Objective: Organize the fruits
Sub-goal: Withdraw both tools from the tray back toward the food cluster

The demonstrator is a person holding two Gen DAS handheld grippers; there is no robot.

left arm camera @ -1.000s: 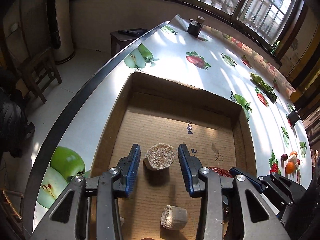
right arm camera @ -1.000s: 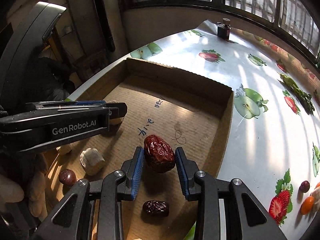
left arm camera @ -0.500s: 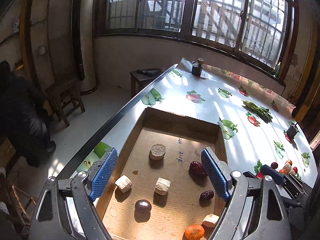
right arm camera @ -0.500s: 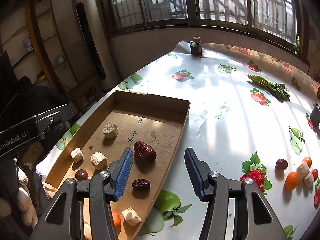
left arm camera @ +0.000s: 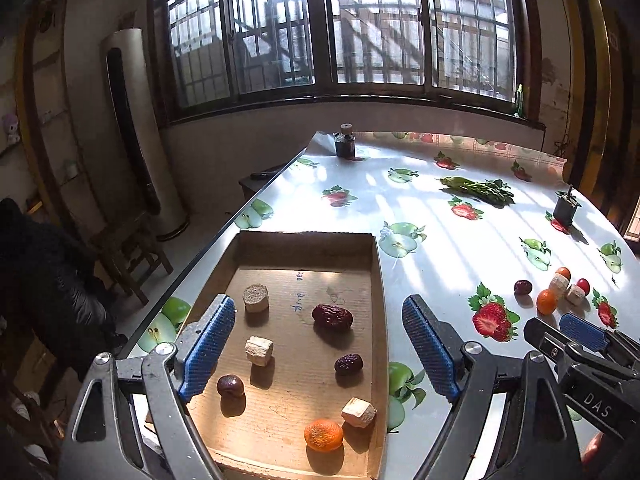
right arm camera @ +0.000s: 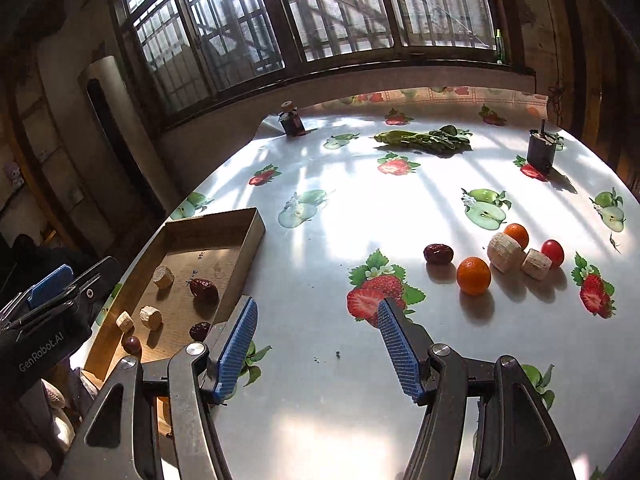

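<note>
Up above the cardboard tray (left arm camera: 380, 280), the left gripper (left arm camera: 320, 344) hangs with its jaws spread wide, nothing in them. Same deal for the right gripper (right arm camera: 316, 344), spread and empty over bare tablecloth (right arm camera: 360, 208). Tray count: one tangerine (left arm camera: 323, 435), one round dark fruit (left arm camera: 230, 385), two red dates, the bigger one (left arm camera: 332, 316) further back, and three pale cut chunks (left arm camera: 259, 351). Further out on the cloth sits a loose bunch: two tangerines (right arm camera: 473, 275), one date (right arm camera: 438, 253), one cherry tomato (right arm camera: 552, 251), two pale chunks (right arm camera: 505, 252).

A home room: fruit-print tablecloth (left arm camera: 420, 216), barred window (left arm camera: 340, 28), wooden chair (left arm camera: 132, 256).
</note>
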